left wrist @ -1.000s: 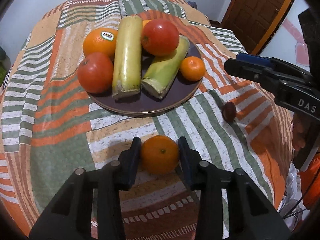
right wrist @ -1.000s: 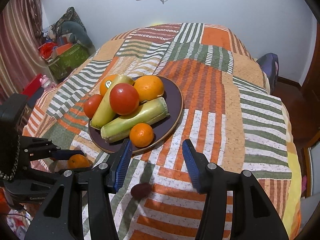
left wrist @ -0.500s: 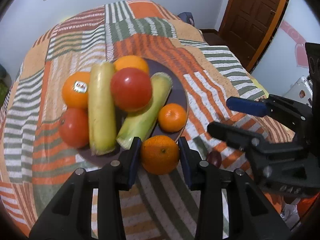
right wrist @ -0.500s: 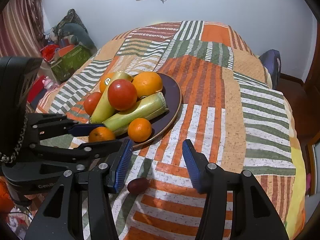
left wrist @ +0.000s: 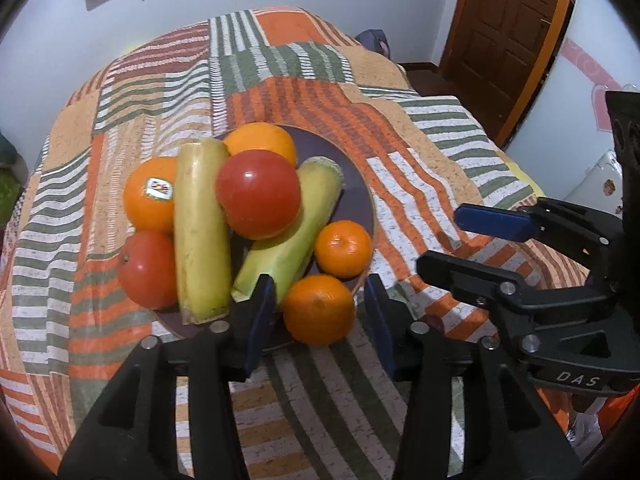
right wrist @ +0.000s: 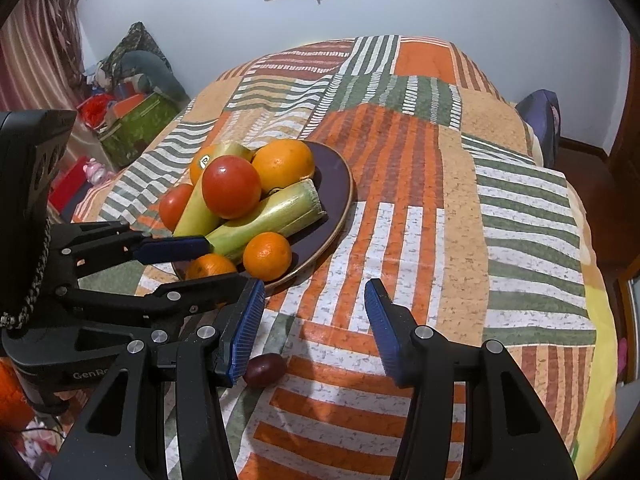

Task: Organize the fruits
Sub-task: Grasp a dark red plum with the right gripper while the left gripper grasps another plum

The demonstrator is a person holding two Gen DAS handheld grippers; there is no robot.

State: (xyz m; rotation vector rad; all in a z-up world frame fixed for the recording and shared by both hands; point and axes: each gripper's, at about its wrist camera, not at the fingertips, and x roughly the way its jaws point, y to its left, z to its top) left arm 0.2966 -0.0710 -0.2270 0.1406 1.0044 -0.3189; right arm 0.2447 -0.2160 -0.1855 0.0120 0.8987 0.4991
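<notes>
1. Orange peel, waxy and faintly dimpled, is what the left gripper (left wrist: 318, 312) has to deal with: the small orange (left wrist: 319, 309) sits at the near rim of the dark plate (left wrist: 362, 196), just in front of the other small orange (left wrist: 343, 248).
2. The jaws of the left gripper have just been opening. The fruit is between the blue pads (left wrist: 260, 320), but a gap shows on each side, so it looks released, not held.
3. From the right wrist view the same fruit appears half hidden behind the left gripper, at the plate edge nearest the camera.
4. I judge the orange light, firm and round. It will roll readily, and perched on the rim it could tip off onto the patchwork cloth (left wrist: 420, 160) if nudged.
5. A hold, if needed again, belongs across its widest middle, with modest squeeze; the skin gives slightly but bruises under a hard pinch.
6. The right gripper (right wrist: 314, 330) stands partly open with nothing between its jaws, hovering above the cloth on the near side of the plate.
7. Just below its left pad lies a small dark red fruit (right wrist: 265, 364), off the plate, on the cloth. It looks smooth and glossy, probably slippery and soft, so a gentle grip across its short width seems wise.
8. On the plate, the heaped tomatoes (left wrist: 258, 194) rest on two long pale green stalks (left wrist: 200, 232); a knock there could shift the pile.
</notes>
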